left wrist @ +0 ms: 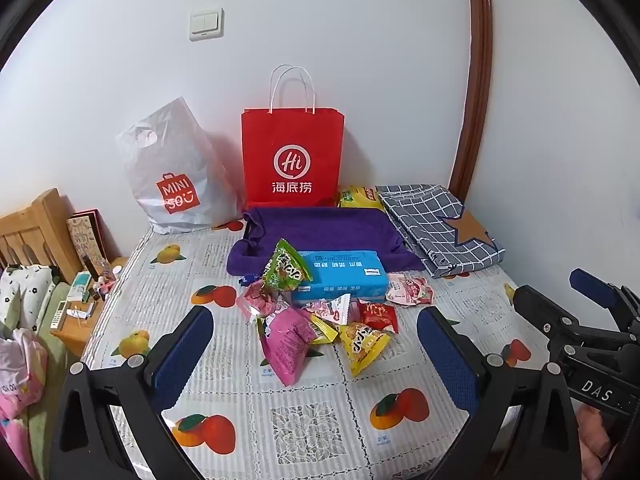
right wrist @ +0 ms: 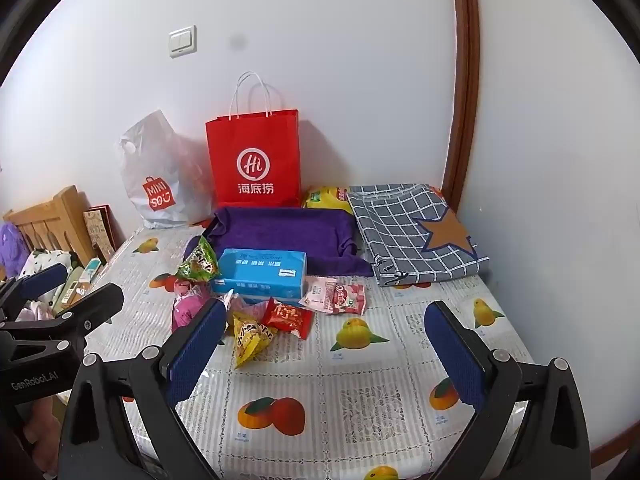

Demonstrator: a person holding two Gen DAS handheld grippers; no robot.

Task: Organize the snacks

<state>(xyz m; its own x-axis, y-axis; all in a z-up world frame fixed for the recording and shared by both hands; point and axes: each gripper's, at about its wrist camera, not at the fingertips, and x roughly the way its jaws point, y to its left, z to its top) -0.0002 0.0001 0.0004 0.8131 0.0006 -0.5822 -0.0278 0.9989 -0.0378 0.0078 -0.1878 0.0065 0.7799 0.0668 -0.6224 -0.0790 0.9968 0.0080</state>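
Observation:
A pile of snack packets lies mid-table: a green packet (left wrist: 286, 268), a pink packet (left wrist: 288, 340), a yellow packet (left wrist: 362, 346), a red packet (left wrist: 378, 314) and a pale pink packet (left wrist: 410, 290), around a blue tissue pack (left wrist: 340, 278). A purple cloth tray (left wrist: 320, 236) sits behind them. My left gripper (left wrist: 316, 348) is open and empty, hovering in front of the pile. My right gripper (right wrist: 326, 346) is open and empty, to the right of the pile (right wrist: 248, 336). The purple tray (right wrist: 280, 232) shows in the right wrist view too.
A red paper bag (left wrist: 292, 160) and a white plastic bag (left wrist: 176, 176) stand against the back wall. A folded checked cloth (left wrist: 436, 224) and a yellow packet (left wrist: 358, 198) lie at the back right. A wooden bedside stand (left wrist: 86, 300) with clutter is left of the table.

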